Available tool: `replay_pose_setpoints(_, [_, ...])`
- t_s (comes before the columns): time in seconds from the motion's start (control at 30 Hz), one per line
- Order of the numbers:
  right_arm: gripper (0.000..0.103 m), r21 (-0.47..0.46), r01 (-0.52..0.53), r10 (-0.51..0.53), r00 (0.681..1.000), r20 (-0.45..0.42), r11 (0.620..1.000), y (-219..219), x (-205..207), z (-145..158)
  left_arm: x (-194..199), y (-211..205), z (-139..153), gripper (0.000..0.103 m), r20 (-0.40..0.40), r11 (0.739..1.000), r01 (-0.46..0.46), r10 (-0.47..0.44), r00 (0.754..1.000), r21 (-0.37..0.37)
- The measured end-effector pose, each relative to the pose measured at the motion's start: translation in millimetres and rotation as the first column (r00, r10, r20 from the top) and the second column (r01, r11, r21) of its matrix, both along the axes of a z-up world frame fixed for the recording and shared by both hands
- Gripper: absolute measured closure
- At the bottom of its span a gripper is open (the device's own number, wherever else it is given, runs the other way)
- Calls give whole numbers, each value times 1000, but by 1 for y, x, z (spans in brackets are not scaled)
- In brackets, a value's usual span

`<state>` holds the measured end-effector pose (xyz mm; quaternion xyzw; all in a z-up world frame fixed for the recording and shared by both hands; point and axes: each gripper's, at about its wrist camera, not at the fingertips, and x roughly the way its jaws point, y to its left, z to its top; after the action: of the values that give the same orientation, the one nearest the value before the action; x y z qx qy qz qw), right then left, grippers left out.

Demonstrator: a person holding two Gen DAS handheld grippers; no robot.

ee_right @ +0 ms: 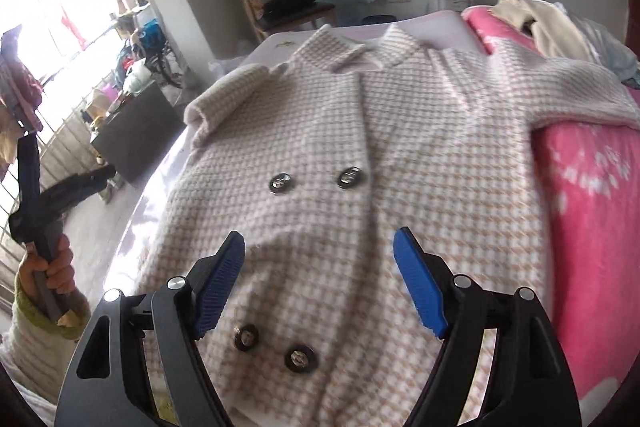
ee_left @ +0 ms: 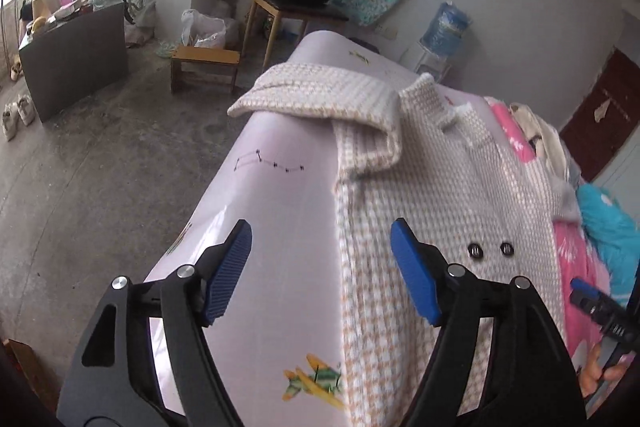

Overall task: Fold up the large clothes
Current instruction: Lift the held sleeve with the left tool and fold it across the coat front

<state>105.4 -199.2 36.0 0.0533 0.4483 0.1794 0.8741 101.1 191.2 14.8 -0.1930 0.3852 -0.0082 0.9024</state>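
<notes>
Left wrist view: left gripper [ee_left: 322, 273] spread wide, empty, above coat [ee_left: 440, 187] left edge | coat front-up on lilac sheet [ee_left: 276, 227], sleeve [ee_left: 320, 93] folded inward, bare sheet alongside | right gripper [ee_right: 320, 279] wide apart, empty, over buttons [ee_right: 298, 359] near hem.

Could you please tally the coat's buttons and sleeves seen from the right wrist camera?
Upper buttons: 2, and
Lower buttons: 2, and
Sleeves: 2, the folded-in sleeve and the spread sleeve
Total: 6, all on one houndstooth coat
</notes>
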Motion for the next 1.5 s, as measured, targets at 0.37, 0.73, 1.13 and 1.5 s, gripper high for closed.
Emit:
replay_pose_setpoints(0.37, [27, -29, -99, 94, 986, -137, 995, 79, 70, -57, 176, 134, -101, 27, -312, 809, -283, 130, 941, -515])
replay_pose_setpoints(0.73, [27, -32, -74, 67, 982, -179, 997, 88, 100, -73, 266, 156, -210, 25, -467, 515, -437, 78, 881, -738])
replay_pose_setpoints(1.13, [27, -26, -23, 19, 985, -172, 999, 66, 107, -74, 281, 161, -125, 87, -292, 730, -382, 256, 922, -567])
replay_pose_setpoints(1.5, [27, 50, -1, 8, 992, -130, 999, 44, 71, -59, 191, 90, 129, 88, 273, 948, -315, 293, 916, 39])
